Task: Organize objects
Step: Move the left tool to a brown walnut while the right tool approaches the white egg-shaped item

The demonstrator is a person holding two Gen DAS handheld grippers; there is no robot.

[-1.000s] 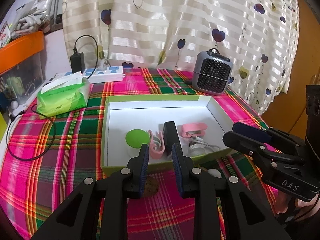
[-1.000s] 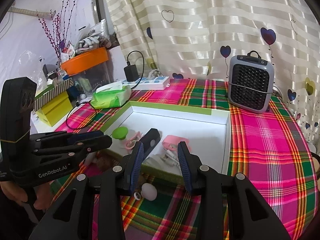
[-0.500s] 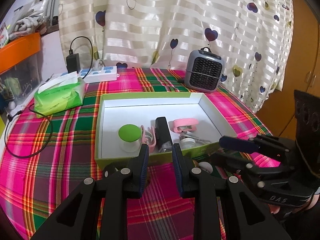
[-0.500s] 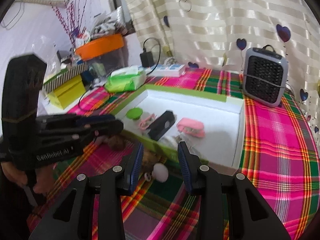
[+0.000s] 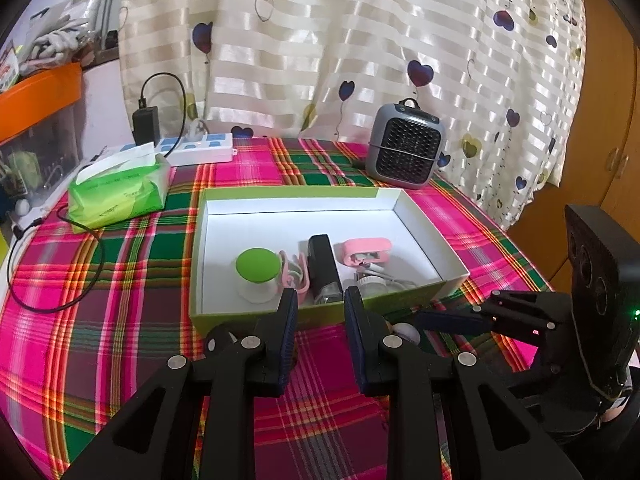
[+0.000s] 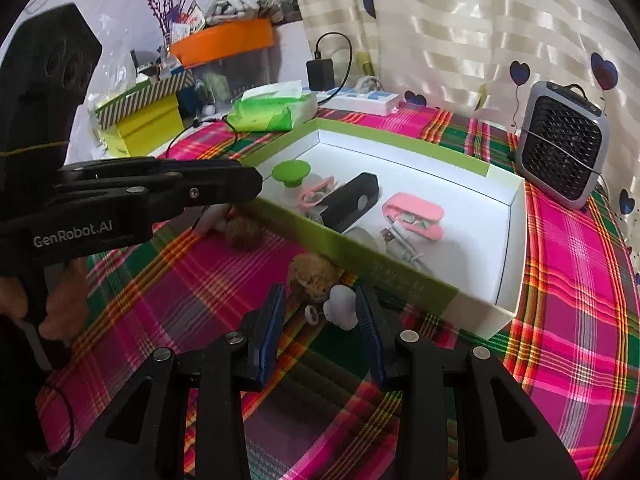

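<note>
Already in green-rimmed box (image 6: 472,300): green-lid jar (image 5: 257,270), black case (image 6: 352,202), pink case (image 6: 414,216), cable; left outside at its 6 o'clock: white charm (image 6: 340,312) w/ brown pompom (image 6: 314,276), a second pompom (image 6: 244,232); right gripper (image 6: 322,320) jaws just widening, astride charm, no contact; left gripper (image 5: 320,328) part-open, empty.

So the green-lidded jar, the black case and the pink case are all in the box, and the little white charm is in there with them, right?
Not quite. The green-lidded jar, black case and pink case are in the box, but the white charm lies outside it on the plaid cloth, by the box's near wall, between the open fingers of the right gripper. The right wrist view shows it.
</note>
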